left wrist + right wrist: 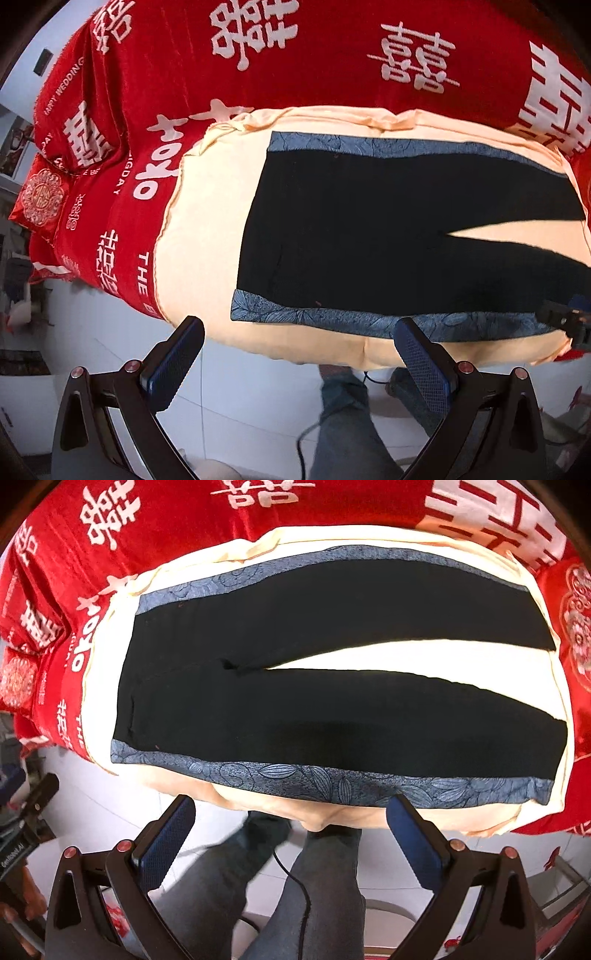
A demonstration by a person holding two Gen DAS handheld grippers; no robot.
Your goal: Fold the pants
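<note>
Black pants (351,229) with blue patterned side stripes lie flat and unfolded on a cream cloth (207,229), waist to the left, legs spread to the right. The right wrist view shows the whole pants (295,720) with both legs apart. My left gripper (299,332) is open and empty, just short of the near edge by the waist end. My right gripper (291,808) is open and empty, just short of the near blue stripe (332,779) of the near leg.
The cream cloth lies on a bed with a red cover (295,74) with white characters. The person's legs (295,886) and a black cable stand on the white floor (110,350) below the bed edge. The right gripper shows at the right edge (569,317).
</note>
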